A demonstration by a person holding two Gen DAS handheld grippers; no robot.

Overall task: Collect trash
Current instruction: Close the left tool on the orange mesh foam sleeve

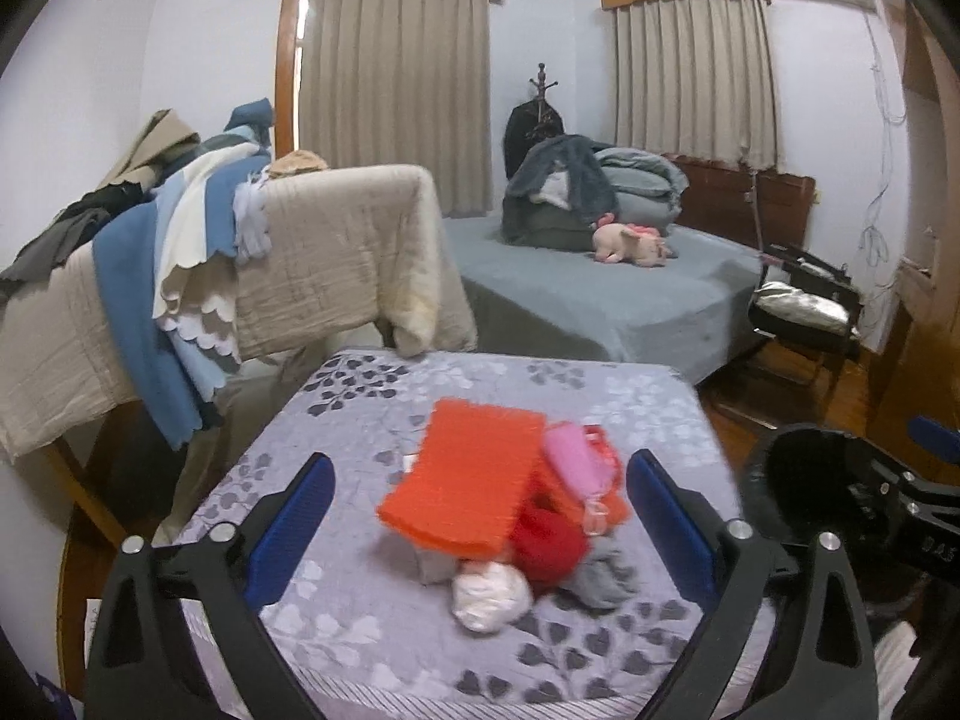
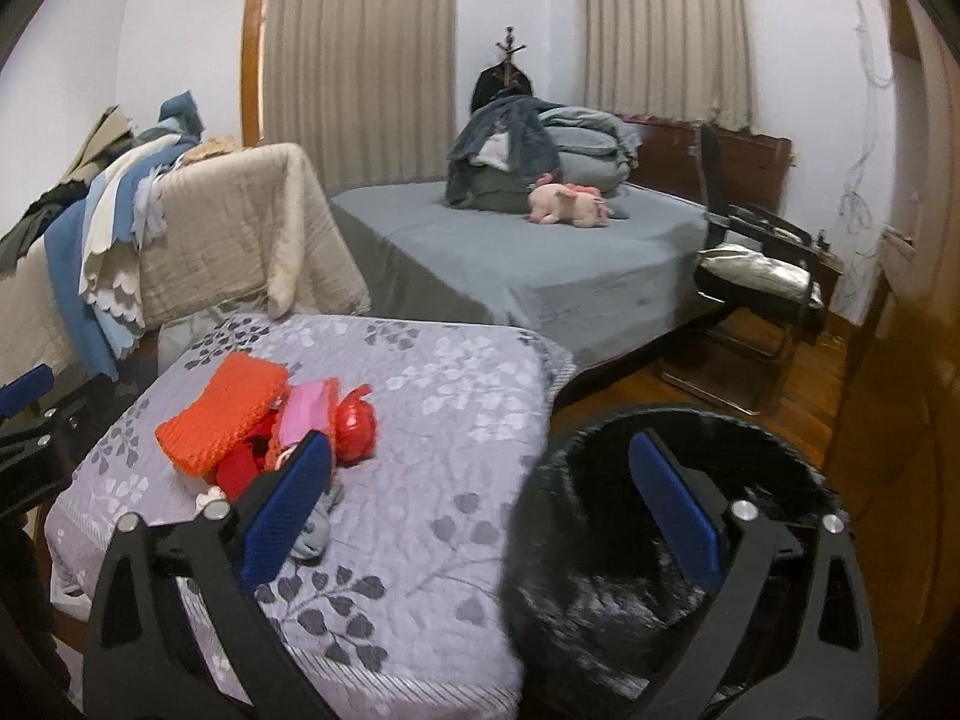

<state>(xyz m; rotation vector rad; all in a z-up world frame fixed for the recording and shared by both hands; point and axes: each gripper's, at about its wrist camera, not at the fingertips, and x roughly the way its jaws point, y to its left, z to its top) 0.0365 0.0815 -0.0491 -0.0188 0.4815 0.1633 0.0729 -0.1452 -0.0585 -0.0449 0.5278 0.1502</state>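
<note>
Trash pile: a small heap of litter (image 1: 510, 516) sits on the tabletop (image 1: 372, 642), which wears a grey leaf-print cloth; it lies toward the near middle in the left wrist view
Pile contents: an orange mesh sheet (image 1: 465, 489) tilted on top, a pink wrapper (image 1: 570, 456), something red (image 1: 549, 546), a crumpled white wad (image 1: 492, 597) and a grey scrap (image 1: 606, 579)
Left gripper (image 1: 480, 516): jaws wide apart, empty, framing the pile from either side, apparently just short of it
Right gripper (image 2: 480, 510): jaws also apart and empty, poised over the near rim of the black bin (image 2: 672, 540)
Bin: dark, bag-lined, beside the tabletop's right edge, low on the wooden floor
Handling, as a guess: all of it looks light and soft; the mesh should flex and could snag its neighbours, the wrappers look slippery, the wad will crush easily
Where to hold: pinch the white wad across its middle, or take the mesh by its near edge
Uncertain: motion blur hides what the red item is
</note>
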